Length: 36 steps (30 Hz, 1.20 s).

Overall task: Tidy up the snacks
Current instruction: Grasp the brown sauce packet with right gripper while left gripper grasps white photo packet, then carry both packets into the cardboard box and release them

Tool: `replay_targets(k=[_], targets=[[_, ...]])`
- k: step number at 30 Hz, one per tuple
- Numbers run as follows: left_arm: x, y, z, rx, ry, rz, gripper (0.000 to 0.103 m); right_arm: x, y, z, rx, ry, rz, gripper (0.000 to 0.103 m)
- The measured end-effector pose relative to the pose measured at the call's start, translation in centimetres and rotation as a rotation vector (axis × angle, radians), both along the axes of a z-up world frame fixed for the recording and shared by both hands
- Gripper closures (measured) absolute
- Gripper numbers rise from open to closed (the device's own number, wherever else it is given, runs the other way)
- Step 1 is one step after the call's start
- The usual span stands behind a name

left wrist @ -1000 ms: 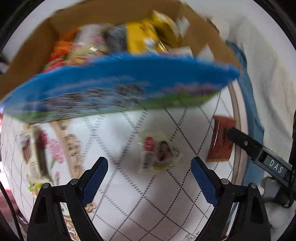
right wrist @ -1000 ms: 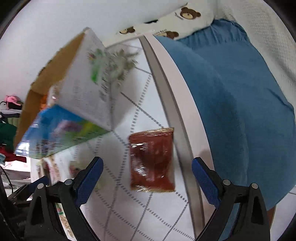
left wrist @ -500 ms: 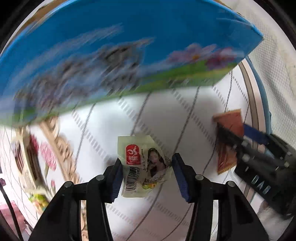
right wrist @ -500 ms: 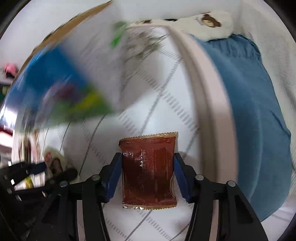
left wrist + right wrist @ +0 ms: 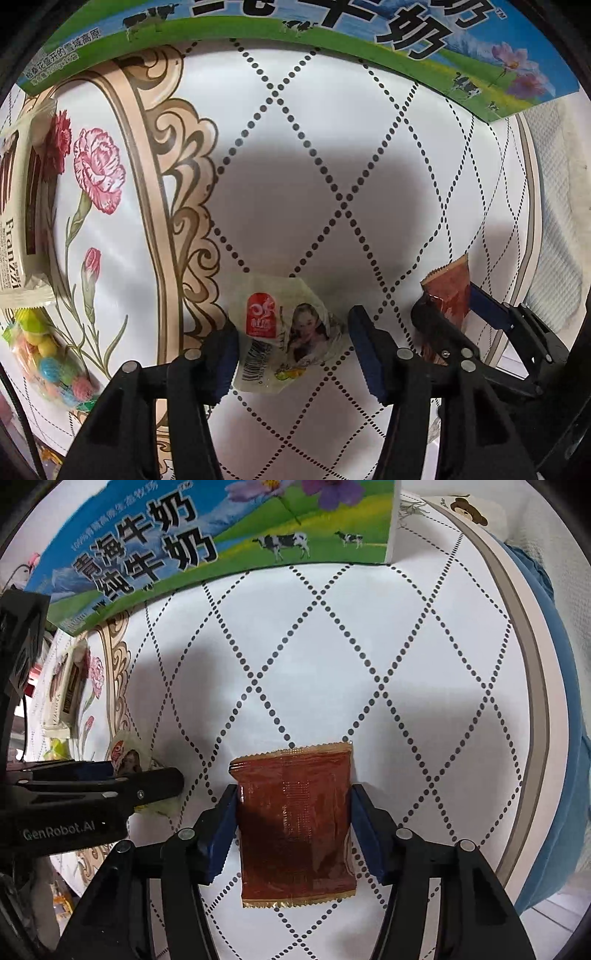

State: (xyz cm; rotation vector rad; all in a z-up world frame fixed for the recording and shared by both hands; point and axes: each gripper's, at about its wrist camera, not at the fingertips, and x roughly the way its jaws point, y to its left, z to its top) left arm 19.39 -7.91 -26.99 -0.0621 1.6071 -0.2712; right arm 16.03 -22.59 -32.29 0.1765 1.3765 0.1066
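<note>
A small white snack packet with a red logo and a woman's face lies on the patterned tablecloth. My left gripper sits low over it, blue pads on both sides, touching its edges. A brown-red foil packet lies flat on the cloth. My right gripper straddles it, pads against both long edges. The brown packet and right gripper also show in the left wrist view. The left gripper shows in the right wrist view.
A blue-green milk carton box stands just beyond both packets. A Franzzi wafer pack and a bag of coloured candies lie at the left. The table's rim curves at the right, with blue fabric past it.
Both grippers came down toward the table and closed in from wide open around their packets. The box now fills only the top of each view.
</note>
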Motion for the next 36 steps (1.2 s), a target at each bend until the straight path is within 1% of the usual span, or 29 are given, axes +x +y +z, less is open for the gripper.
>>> replay_targets(k=[2, 5, 6, 8, 11, 14, 17, 20, 22, 24, 27, 29, 30, 32, 34, 36], targets=[[-0.5, -0.4, 0.2, 0.014, -0.017, -0.006, 0.053, -0.1, 0.3, -0.3, -0.013, -0.004, 0.009, 0.040], [-0.3, -1.2, 1.3, 0.025, -0.041, -0.023, 0.058, -0.2, 0.7, -0.2, -0.027, -0.023, 0.015, 0.045], [-0.6, -1.1, 1.6, 0.022, -0.041, -0.022, 0.060, -0.3, 1.0, -0.1, -0.025, -0.027, 0.013, 0.045], [-0.9, -0.9, 2.7, 0.002, -0.046, -0.024, 0.067, -0.5, 1.6, 0.3, -0.010, -0.042, 0.002, 0.045], [-0.9, -1.1, 5.1, -0.025, -0.057, -0.030, 0.071, -0.7, 1.4, 1.1, 0.038, -0.052, -0.024, 0.045], [-0.8, -0.7, 6.4, -0.047, -0.066, -0.028, 0.073, -0.1, 1.3, 2.6, 0.076, -0.078, -0.039, 0.045], [-0.5, 0.2, 7.9, -0.068, -0.087, -0.001, 0.073, 0.6, 0.9, 4.2, 0.108, -0.109, -0.051, 0.045], [-0.7, 1.6, 9.5, -0.107, -0.096, 0.035, 0.073, 1.2, 0.6, 5.9, 0.135, -0.137, -0.054, 0.045], [-1.0, 2.0, 10.6, -0.123, -0.104, 0.039, 0.073, 1.7, 0.6, 6.7, 0.151, -0.155, -0.056, 0.045], [-0.8, 2.9, 12.3, -0.159, -0.120, 0.060, 0.073, 2.1, 1.0, 8.0, 0.166, -0.175, -0.054, 0.045], [0.1, 4.3, 15.4, -0.219, -0.155, 0.083, 0.073, 3.3, 0.8, 10.5, 0.195, -0.210, -0.048, 0.045], [1.1, 4.8, 17.7, -0.255, -0.186, 0.101, 0.073, 4.1, 0.7, 12.8, 0.209, -0.255, -0.039, 0.045], [2.0, 4.9, 19.2, -0.267, -0.214, 0.092, 0.073, 4.7, 0.8, 13.9, 0.211, -0.278, -0.032, 0.045], [3.5, 5.7, 21.0, -0.265, -0.255, 0.097, 0.073, 6.4, 0.7, 16.2, 0.222, -0.327, -0.024, 0.045], [6.5, 5.3, 22.5, -0.238, -0.297, 0.098, 0.073, 8.4, 0.5, 18.0, 0.218, -0.365, -0.018, 0.045], [9.4, 5.3, 22.3, -0.214, -0.314, 0.104, 0.073, 10.8, 1.1, 19.1, 0.192, -0.396, -0.005, 0.045]])
